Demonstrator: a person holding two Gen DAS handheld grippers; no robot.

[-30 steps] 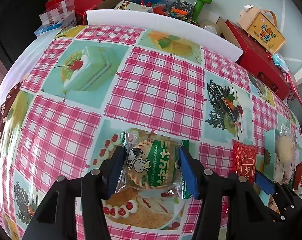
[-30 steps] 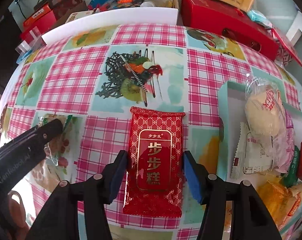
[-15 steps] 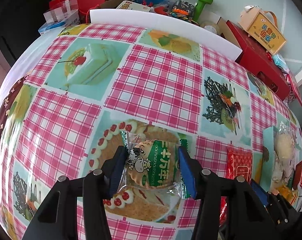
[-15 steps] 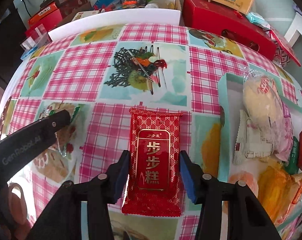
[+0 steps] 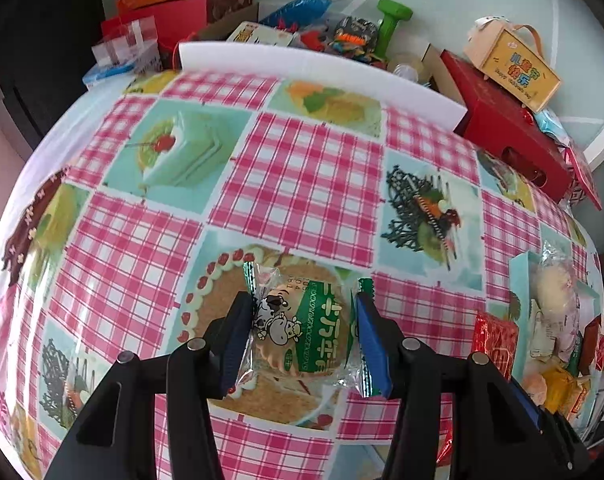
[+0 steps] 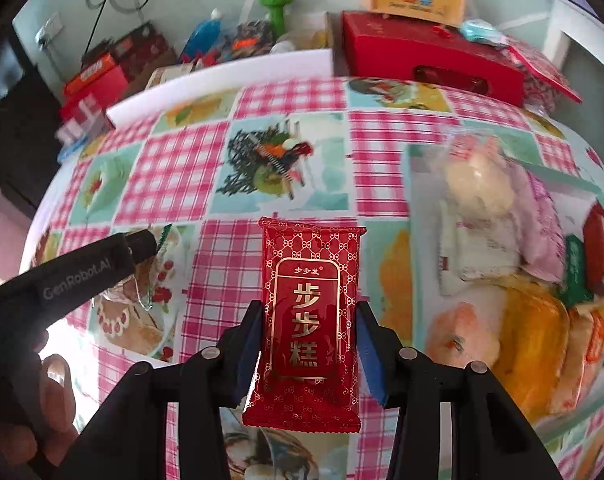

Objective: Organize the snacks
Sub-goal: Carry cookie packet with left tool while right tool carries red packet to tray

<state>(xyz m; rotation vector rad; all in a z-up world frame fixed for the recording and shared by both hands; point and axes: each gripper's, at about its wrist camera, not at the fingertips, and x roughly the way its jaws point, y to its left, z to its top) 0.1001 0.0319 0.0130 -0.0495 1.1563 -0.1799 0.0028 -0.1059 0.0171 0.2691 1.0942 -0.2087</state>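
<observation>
Both hands loaded, mid-carry: step in hand looks like the transfer to the teal tray [image 6: 411,216], which already holds a pile of wrapped snacks. Next move, by my read: swing each pkt over the tray rim, lower onto the pile, then spread the jaws. No drop-off yet.

Nearest to the lens, right view: right hand-held gripper [image 6: 307,346] is clamped on the red snack packet [image 6: 307,312], blue pads pressed to both long edges, jaws only as wide as the pkt. Packet stands upright, gold lettering facing the camera, its top sticking up past the fingertips and off the table. It sits just left of the tray, rim close by. Frame is smeared on the tray side, so the contents blur.

Left view: left hand-held gripper [image 5: 303,336] is closed on the green biscuit packet [image 5: 305,332], cow print on the clear wrap, pads squeezing the crimped ends either side of the round biscuit. It hangs over the cake print on the tablecloth, well left of the tray [image 5: 517,280], w/ the red pkt between.

Farther out, left of the tray: bare checked table [image 5: 302,168]. Beyond the tray's far side: white foam strip [image 5: 321,68] along the table edge, then the red box [image 6: 429,60].

Risk, imo: crinkly wrap could slip.
</observation>
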